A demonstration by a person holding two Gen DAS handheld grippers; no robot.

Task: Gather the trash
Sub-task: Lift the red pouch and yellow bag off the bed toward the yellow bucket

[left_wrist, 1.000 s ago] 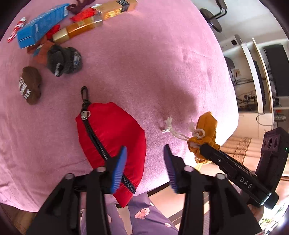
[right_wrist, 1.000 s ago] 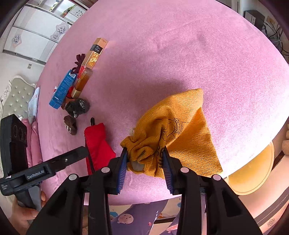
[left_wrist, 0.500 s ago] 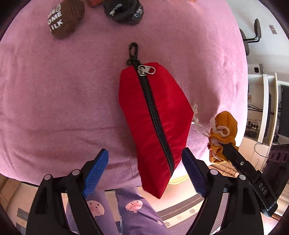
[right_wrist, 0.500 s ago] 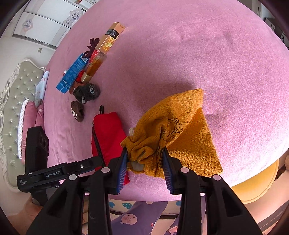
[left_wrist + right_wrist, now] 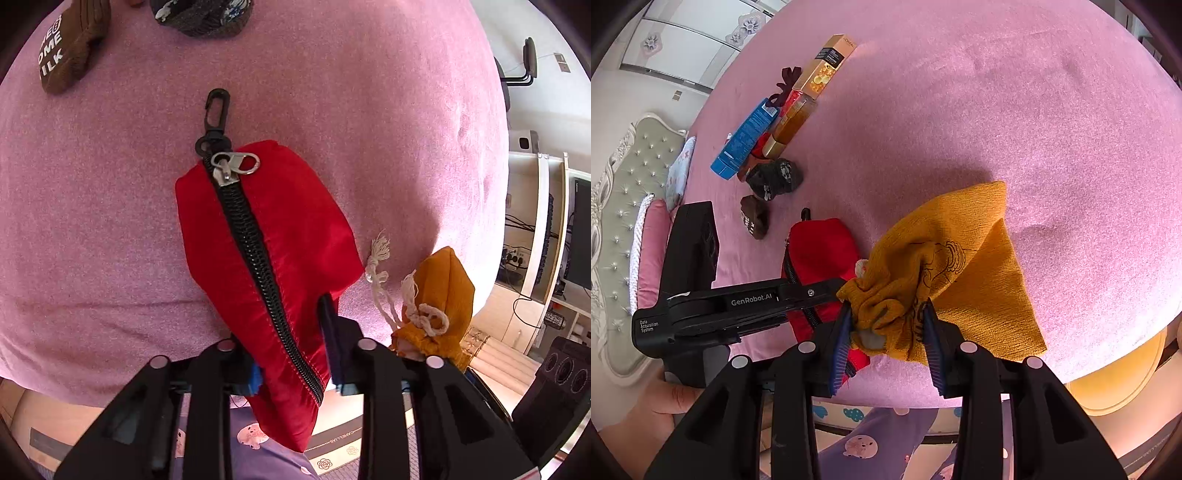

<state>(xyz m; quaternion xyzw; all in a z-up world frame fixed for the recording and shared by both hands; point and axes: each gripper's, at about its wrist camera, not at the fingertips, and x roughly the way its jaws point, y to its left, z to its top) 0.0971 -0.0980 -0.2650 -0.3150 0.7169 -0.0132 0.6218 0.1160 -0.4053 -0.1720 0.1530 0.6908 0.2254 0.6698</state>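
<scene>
A red zip pouch (image 5: 266, 236) with a black zipper and clip lies at the near edge of the pink bed (image 5: 369, 110). Its near end hangs over the edge. My left gripper (image 5: 291, 354) has its jaws closing, and the blue pads pinch that near end. In the right wrist view the same pouch (image 5: 823, 247) sits behind the left gripper's (image 5: 831, 288) black body. An orange drawstring bag (image 5: 960, 266) rests to the right of the pouch. My right gripper (image 5: 886, 332) is shut on its bunched neck. The bag (image 5: 443, 288) and its white cords also show in the left wrist view.
Farther back on the bed lie a brown wrapper (image 5: 70, 48), a black crumpled wrapper (image 5: 207, 14), a blue box (image 5: 746, 136), an amber bottle (image 5: 790, 125) and a gold box (image 5: 827, 62). A padded headboard (image 5: 620, 206) stands left. A yellow stool (image 5: 1119, 376) sits below right.
The left gripper opened wide, dropped toward the red pouch's near end and closed its pads on it. The right gripper stayed shut on the orange bag, hardly moving.
</scene>
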